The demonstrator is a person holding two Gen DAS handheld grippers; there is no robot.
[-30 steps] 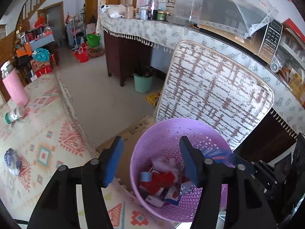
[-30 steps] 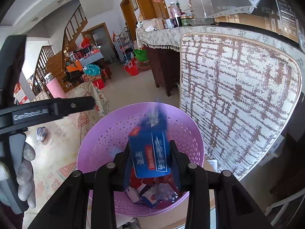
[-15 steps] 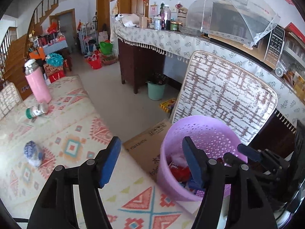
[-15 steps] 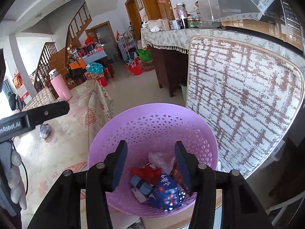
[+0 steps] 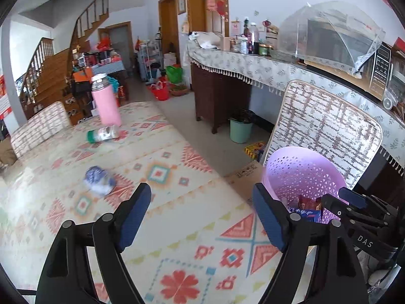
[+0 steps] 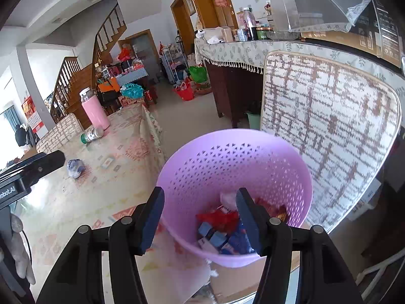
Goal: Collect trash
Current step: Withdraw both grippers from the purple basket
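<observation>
Basket point(image 6: 235, 167) stands right of table point(image 6: 121, 136), before chair back point(image 6: 329, 116), holding wrappers point(image 6: 220, 225).

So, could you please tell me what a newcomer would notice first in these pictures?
The perforated lilac plastic basket, partly filled with red and blue wrappers, stands beside the table edge before a woven chair back. On the patterned tablecloth lie a crumpled blue-white wrapper and a toppled green-capped bottle by an upright pink flask.

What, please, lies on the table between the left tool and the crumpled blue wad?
Only bare patterned tablecloth lies between the left tool and the wad, as the left wrist view shows.
</observation>
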